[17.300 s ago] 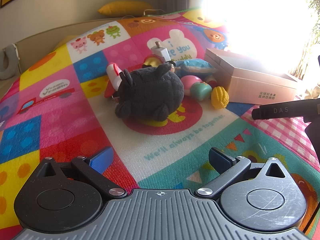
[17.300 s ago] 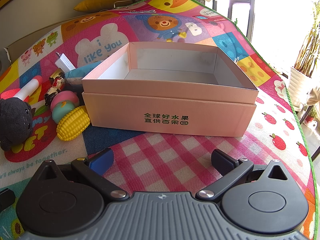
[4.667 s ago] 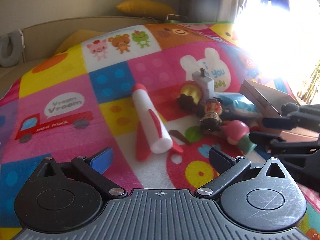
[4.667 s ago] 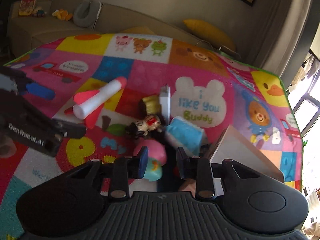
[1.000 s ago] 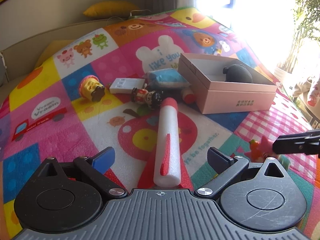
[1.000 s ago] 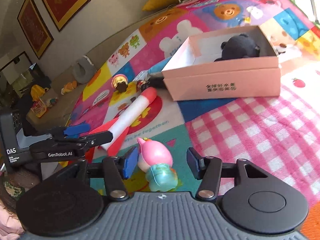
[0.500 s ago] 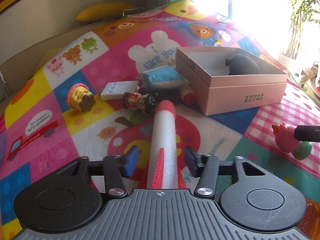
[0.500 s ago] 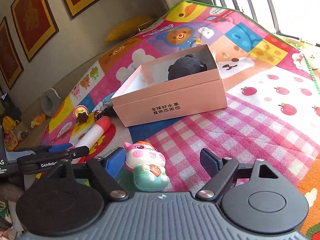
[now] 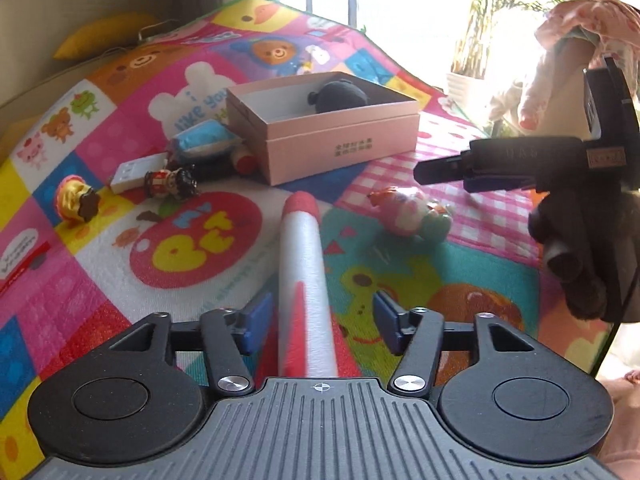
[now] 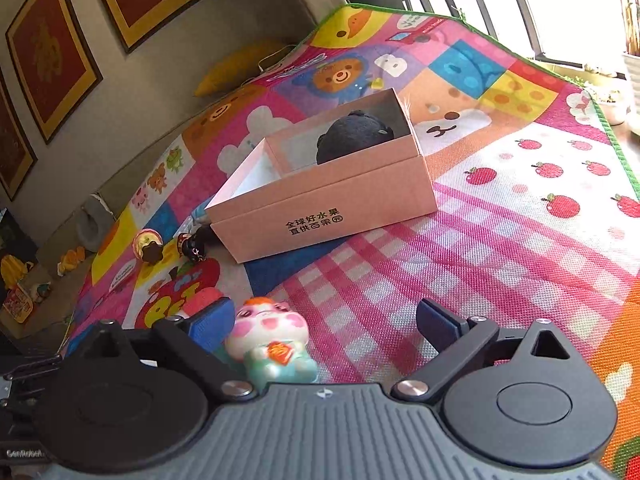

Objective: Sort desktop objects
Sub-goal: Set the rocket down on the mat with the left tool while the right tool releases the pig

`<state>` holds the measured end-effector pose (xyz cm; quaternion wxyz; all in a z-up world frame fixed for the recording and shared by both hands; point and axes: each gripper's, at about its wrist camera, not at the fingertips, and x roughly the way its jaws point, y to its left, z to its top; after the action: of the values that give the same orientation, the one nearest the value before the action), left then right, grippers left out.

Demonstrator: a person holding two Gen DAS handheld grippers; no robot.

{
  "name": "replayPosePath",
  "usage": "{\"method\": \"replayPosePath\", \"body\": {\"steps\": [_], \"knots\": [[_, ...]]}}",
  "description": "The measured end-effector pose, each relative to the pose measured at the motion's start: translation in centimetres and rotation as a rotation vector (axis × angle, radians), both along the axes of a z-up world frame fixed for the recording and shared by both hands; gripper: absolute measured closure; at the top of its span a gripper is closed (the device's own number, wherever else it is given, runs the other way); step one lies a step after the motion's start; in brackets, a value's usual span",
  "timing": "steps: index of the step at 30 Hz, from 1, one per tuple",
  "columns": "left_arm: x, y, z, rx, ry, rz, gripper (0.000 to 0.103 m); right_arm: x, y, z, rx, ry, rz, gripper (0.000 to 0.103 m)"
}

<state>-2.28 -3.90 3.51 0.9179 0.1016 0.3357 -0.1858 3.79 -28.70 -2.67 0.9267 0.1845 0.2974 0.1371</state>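
A white foam rocket (image 9: 302,276) with a red nose and red fins lies on the mat between the fingers of my left gripper (image 9: 323,320). The jaws are apart and do not touch it. A pink and teal pig figure (image 10: 272,348) lies on the mat between the wide-open fingers of my right gripper (image 10: 324,320). The pig figure (image 9: 412,214) and the right gripper (image 9: 452,172) also show in the left wrist view. The pink cardboard box (image 10: 328,216) holds a black plush toy (image 10: 356,134).
Left of the box (image 9: 340,148) lie a blue pouch (image 9: 204,140), a white charger (image 9: 134,170), a small doll figure (image 9: 170,182) and a yellow cupcake toy (image 9: 76,202). The colourful play mat (image 10: 520,208) covers the surface. A sofa and framed pictures stand behind.
My left gripper's jaws have opened from around the rocket. My right gripper has drawn back to the right, leaving the pig figure lying on the mat.
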Motion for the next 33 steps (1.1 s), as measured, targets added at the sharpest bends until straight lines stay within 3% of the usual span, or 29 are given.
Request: {"method": "replayPosePath", "body": {"steps": [4, 8, 10, 12, 15, 18, 22, 26, 29, 33], "knots": [[0.5, 1.2, -0.8, 0.074, 0.010, 0.075, 0.030, 0.0, -0.3, -0.1, 0.004, 0.017, -0.019, 0.001], [2.0, 4.2, -0.9, 0.118, -0.016, 0.236, 0.010, -1.1, 0.2, 0.0, -0.025, 0.025, 0.014, 0.000], [2.9, 5.8, -1.0, 0.139, -0.036, 0.335, 0.008, -1.8, 0.7, 0.0, -0.052, 0.028, 0.042, 0.000], [3.8, 7.2, -1.1, 0.137, -0.036, 0.416, 0.008, -2.5, 1.1, 0.1, -0.086, 0.032, 0.066, 0.000], [4.4, 8.8, -0.7, 0.065, -0.035, 0.485, 0.008, -2.9, 1.7, 0.2, -0.120, 0.044, 0.077, 0.000], [4.0, 8.8, -0.4, 0.007, -0.054, 0.446, 0.006, -3.0, 2.1, 0.2, -0.140, 0.050, 0.056, 0.000], [3.4, 7.4, -0.6, 0.005, -0.064, 0.357, 0.004, -3.2, 3.3, 0.0, -0.215, 0.038, 0.050, 0.000], [3.6, 6.8, -0.9, -0.007, -0.069, 0.327, 0.003, -3.5, 4.2, -0.2, -0.321, 0.013, 0.094, 0.000], [4.0, 6.5, -0.8, -0.027, -0.062, 0.302, 0.003, -3.6, 4.4, 0.5, -0.320, -0.021, 0.133, 0.000], [2.7, 4.9, -0.6, -0.109, 0.004, 0.115, 0.003, -3.2, 6.6, 1.7, -0.455, -0.118, 0.192, 0.017]]}}
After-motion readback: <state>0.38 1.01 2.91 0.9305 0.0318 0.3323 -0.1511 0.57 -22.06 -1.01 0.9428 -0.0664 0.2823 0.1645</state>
